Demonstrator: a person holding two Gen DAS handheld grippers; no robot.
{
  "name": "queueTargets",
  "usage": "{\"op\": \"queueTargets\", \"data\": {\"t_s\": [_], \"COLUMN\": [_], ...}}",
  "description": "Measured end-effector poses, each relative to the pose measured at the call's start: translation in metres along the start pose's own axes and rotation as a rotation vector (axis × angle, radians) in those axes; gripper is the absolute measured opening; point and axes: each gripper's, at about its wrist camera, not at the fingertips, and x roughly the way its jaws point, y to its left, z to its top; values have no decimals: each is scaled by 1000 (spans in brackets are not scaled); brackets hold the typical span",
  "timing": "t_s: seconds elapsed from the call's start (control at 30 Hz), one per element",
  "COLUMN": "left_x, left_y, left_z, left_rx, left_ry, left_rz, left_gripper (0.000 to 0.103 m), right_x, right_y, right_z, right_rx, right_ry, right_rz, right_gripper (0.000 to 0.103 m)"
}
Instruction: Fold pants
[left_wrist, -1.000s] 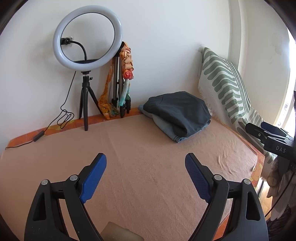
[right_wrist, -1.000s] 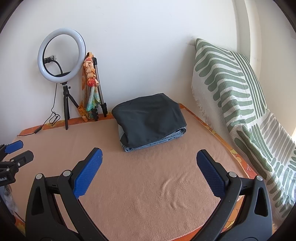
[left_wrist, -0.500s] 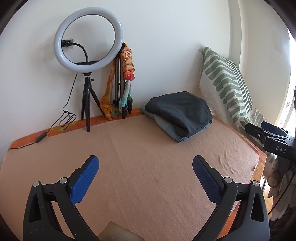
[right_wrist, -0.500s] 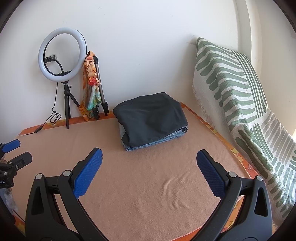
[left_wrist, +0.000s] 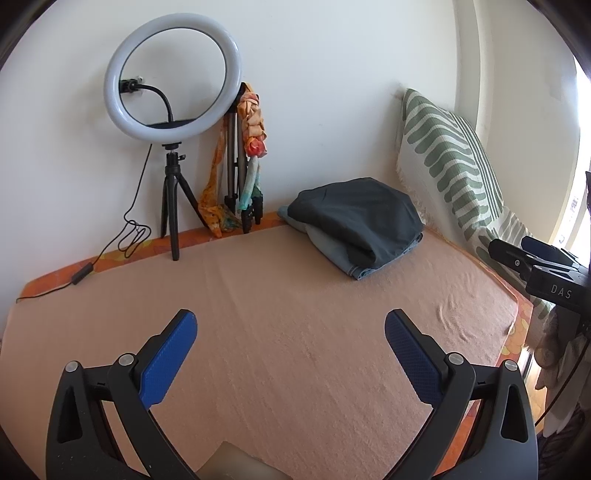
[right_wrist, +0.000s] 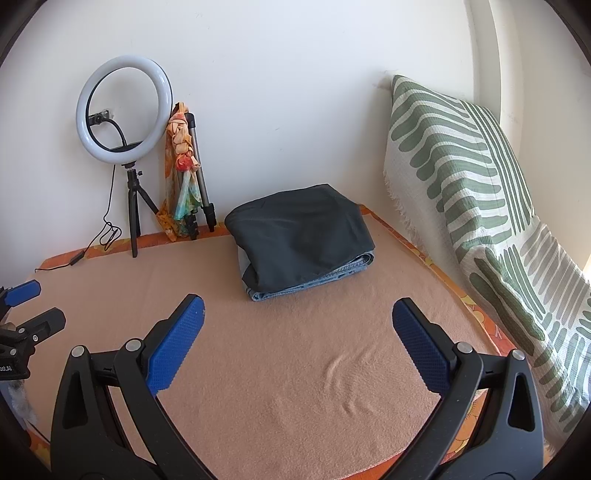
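A bed (right_wrist: 295, 387) covered in a peach blanket (left_wrist: 295, 350); folded pants (right_wrist: 299, 240) and a ring light (right_wrist: 123, 110) stand at its far edge.

I note the peach blanket (right_wrist: 295, 369) covering the bed is a matt, napped cloth with faint ripples near its right edge, and the folded pants (right_wrist: 299, 236) on it show smooth, matt dark grey fabric on top over a coarser faded blue denim layer beneath. The left gripper (left_wrist: 288, 325) and right gripper (right_wrist: 297, 314) look like semi-gloss black plastic with bright metal rivets, their pads (right_wrist: 173, 347) a blue, finely dimpled rubbery material. The striped throw (right_wrist: 472, 184) at the right appears waffle-woven and fringed; the ring light (left_wrist: 173, 76) is smooth, frosted white plastic.
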Motion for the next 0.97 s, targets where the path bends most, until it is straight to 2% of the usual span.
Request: {"op": "queueTargets", "data": {"t_s": [0.97], "left_x": [-2], "left_y": [10], "left_z": [-2], "left_rx": [-39], "left_ry": [8], "left_rz": [-9], "left_gripper": [101], "right_x": [-1], "right_y": [2], "right_z": [-1], "right_rx": [8], "right_ry": [2], "right_rz": [2], "right_gripper": [103]}}
